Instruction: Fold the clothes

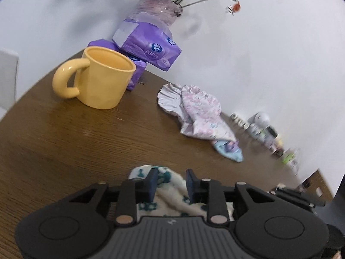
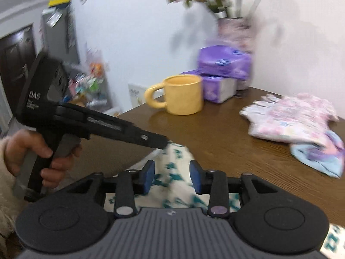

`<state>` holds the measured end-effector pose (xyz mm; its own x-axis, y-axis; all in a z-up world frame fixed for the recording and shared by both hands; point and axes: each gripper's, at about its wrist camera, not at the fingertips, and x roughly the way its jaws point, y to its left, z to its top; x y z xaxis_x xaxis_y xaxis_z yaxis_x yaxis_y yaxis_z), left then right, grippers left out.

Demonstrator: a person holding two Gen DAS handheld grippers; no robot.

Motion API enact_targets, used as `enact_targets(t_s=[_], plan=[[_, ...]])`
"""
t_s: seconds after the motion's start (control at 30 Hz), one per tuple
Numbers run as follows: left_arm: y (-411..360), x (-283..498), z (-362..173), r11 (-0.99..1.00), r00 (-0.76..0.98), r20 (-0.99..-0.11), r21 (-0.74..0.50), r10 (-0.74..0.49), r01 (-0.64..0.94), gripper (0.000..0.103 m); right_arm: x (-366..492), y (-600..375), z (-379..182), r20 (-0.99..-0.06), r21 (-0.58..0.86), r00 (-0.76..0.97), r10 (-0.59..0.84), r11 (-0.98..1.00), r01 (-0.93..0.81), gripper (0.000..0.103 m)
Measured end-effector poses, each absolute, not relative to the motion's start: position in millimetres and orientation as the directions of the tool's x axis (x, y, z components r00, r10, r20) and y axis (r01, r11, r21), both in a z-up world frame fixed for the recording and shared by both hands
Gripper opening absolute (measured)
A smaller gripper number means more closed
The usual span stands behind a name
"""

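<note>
A cream cloth with a teal print (image 1: 170,200) lies on the brown table (image 1: 64,140) right under my left gripper (image 1: 171,183). Its blue pads stand apart and do not press the fabric. In the right wrist view the same cloth (image 2: 172,185) runs beneath my right gripper (image 2: 172,176), whose pads are also apart and clear of it. A person's hand (image 2: 32,149) holds the left tool's handle at the left, with its nose over the cloth's far end. A folded pink floral garment (image 1: 200,112) (image 2: 289,118) rests further back on a light blue and purple one (image 1: 228,151) (image 2: 319,155).
A yellow mug (image 1: 101,79) (image 2: 183,95) stands at the table's far left, with purple tissue packs (image 1: 148,45) and a flower vase (image 1: 157,6) behind it. Small bottles (image 1: 269,133) line the white wall on the right.
</note>
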<state>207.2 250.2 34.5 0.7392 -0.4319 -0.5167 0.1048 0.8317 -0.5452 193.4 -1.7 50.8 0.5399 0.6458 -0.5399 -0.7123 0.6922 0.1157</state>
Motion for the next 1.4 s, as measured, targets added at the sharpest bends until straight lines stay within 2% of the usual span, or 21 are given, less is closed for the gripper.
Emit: enact_targets(t_s=[0.07,0.17,0.27,0.3,0.37,0.47,0.63,0.8,1.0,1.1,1.13,1.17,1.33,1.4], plan=[[250.0,210.2,33.4,0.817,0.737,-0.518,-0.571,-0.435,0.081,0.031,197.9,-21.5,54.2,-0.533,0.149,0.563,0.632,0.725,-0.672,0.036],[245.9,216.6,27.8,0.806,0.725,-0.546,-0.592,-0.421,0.022,0.031,214.0,-43.8,48.8,-0.539,0.203,0.601,0.59,0.784,-0.587,0.036],[242.1,222.2,21.1,0.793,0.715,-0.566,-0.609,-0.411,-0.027,0.029,224.9,-52.6,38.0,-0.573,0.179,0.63,0.524,0.83,-0.528,0.036],[240.9,223.8,19.1,0.788,0.713,-0.571,-0.614,-0.406,-0.043,0.026,227.0,-53.8,34.0,-0.584,0.165,0.633,0.507,0.839,-0.519,0.036],[239.5,224.9,16.4,0.792,0.716,-0.582,-0.607,-0.386,-0.067,0.008,229.3,-54.5,27.0,-0.605,0.147,0.628,0.489,0.844,-0.515,0.036],[232.9,223.5,12.9,0.813,0.718,-0.594,-0.578,-0.362,-0.068,0.004,229.1,-54.4,20.0,-0.625,0.133,0.615,0.481,0.842,-0.523,0.036],[229.4,204.6,15.4,0.834,0.755,-0.576,-0.547,-0.314,-0.071,0.004,226.2,-52.9,11.4,-0.636,0.105,0.616,0.465,0.843,-0.528,0.036],[230.1,186.9,20.3,0.825,0.792,-0.534,-0.561,-0.296,-0.07,0.004,221.7,-54.3,10.0,-0.626,0.084,0.627,0.464,0.839,-0.537,0.038],[234.4,182.5,14.8,0.799,0.792,-0.535,-0.593,-0.293,-0.105,0.005,218.5,-54.4,9.1,-0.616,0.066,0.638,0.462,0.837,-0.543,0.039],[242.4,181.1,18.4,0.756,0.812,-0.497,-0.645,-0.306,-0.111,0.017,216.9,-54.3,9.1,-0.612,0.056,0.642,0.461,0.836,-0.546,0.04],[244.4,181.4,21.5,0.753,0.82,-0.493,-0.646,-0.291,-0.122,0.028,216.7,-54.7,9.1,-0.611,0.056,0.642,0.463,0.835,-0.548,0.04],[246.5,181.9,24.6,0.751,0.828,-0.489,-0.647,-0.275,-0.133,0.033,216.4,-55.1,9.0,-0.61,0.055,0.643,0.464,0.834,-0.549,0.04],[246.0,201.9,22.1,0.75,0.788,-0.549,-0.637,-0.277,-0.181,0.032,213.9,-55.6,7.3,-0.602,0.04,0.65,0.464,0.83,-0.556,0.041],[241.6,209.4,16.0,0.758,0.762,-0.586,-0.62,-0.276,-0.202,0.017,212.6,-56.0,7.2,-0.6,0.036,0.652,0.464,0.83,-0.557,0.041]])
